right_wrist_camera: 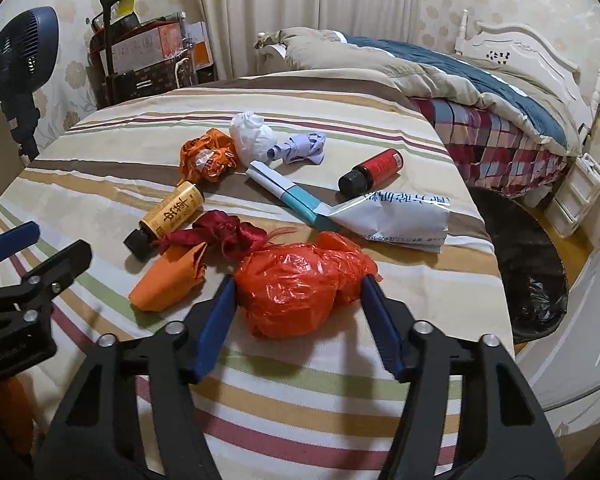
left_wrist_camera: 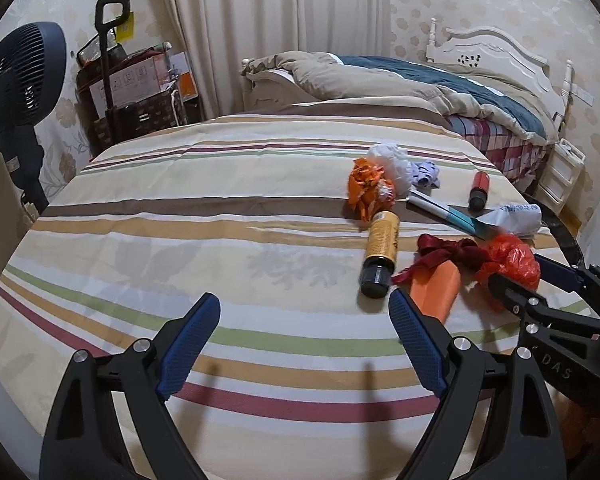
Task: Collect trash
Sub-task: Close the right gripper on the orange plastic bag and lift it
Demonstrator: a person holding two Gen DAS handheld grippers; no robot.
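On striped bedcover [right_wrist_camera: 340, 380], crumpled glossy red plastic bag [right_wrist_camera: 300, 280], pinched by right tool [right_wrist_camera: 298, 300], left tool [left_wrist_camera: 304, 316] spread.

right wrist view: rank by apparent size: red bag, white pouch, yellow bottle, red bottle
1. red bag, though nearest the camera
2. white pouch
3. yellow bottle and red bottle look alike; the red one lies farther off, so no ranking.

left gripper [left_wrist_camera: 304, 308] fingers apart, right gripper [right_wrist_camera: 298, 292] fingers narrower
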